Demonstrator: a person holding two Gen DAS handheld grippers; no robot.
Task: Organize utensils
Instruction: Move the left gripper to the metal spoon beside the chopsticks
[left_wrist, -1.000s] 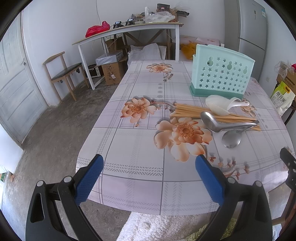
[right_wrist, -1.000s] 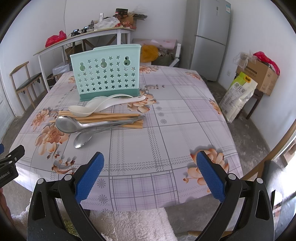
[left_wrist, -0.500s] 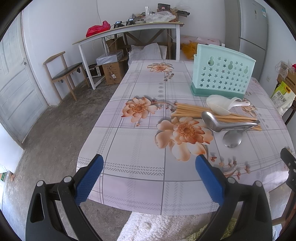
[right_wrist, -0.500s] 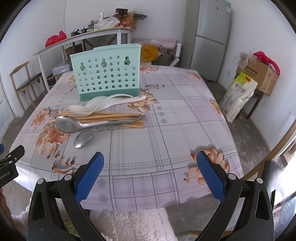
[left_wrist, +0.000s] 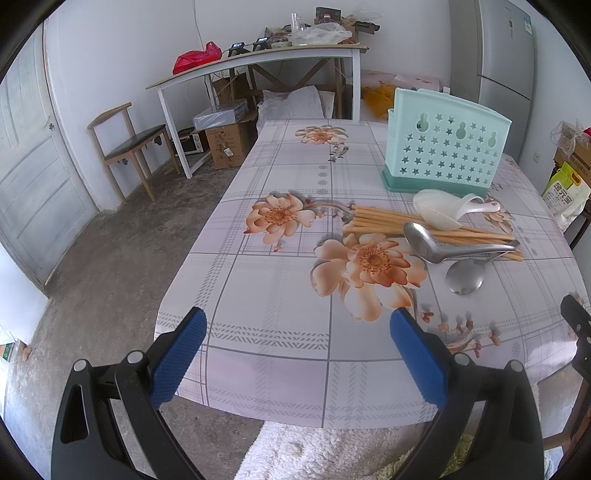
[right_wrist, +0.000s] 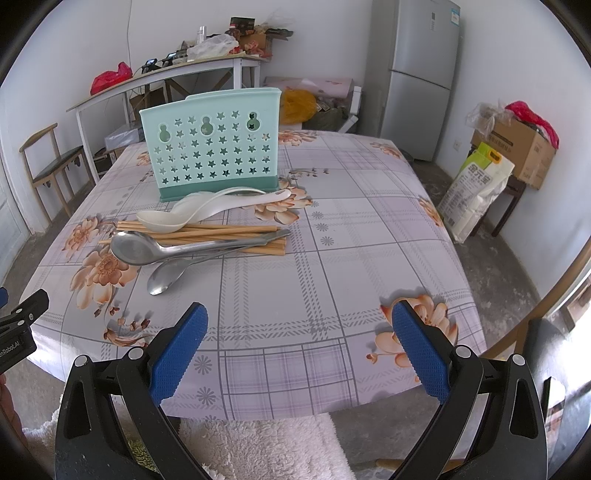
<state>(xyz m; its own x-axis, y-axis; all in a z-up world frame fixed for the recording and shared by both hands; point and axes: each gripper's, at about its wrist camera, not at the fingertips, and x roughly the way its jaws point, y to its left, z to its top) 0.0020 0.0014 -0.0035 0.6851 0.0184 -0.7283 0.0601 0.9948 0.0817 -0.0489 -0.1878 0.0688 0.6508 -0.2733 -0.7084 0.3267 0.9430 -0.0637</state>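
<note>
Nearest the cameras, the left gripper (left_wrist: 297, 354) and the right gripper (right_wrist: 301, 350) both hang just off the near edge of the worktop (right_wrist: 332, 266), each with its blue-padded jaws spread wide and holding nothing. Under them, below the edge, lies a white fluffy rug (right_wrist: 258, 446). The worktop carries a cloth of grey checks and orange flowers.

Further in lies the heap of utensils. A small steel spoon (right_wrist: 168, 277) is closest, its bowl toward the left gripper's side. Touching it, the large steel spoon (right_wrist: 136, 249) rests with its handle across a bundle of wooden chopsticks (right_wrist: 229, 234) that lie flat and roughly parallel to the near edge. Two white plastic spoons (right_wrist: 162, 219) sit on the far side of the chopsticks, one stacked on the other.

Just behind them stands the mint-green utensil holder (right_wrist: 214, 144), upright, pierced with star holes.

Beyond the worktop, a grey refrigerator (right_wrist: 421, 74) stands against the wall.
</note>
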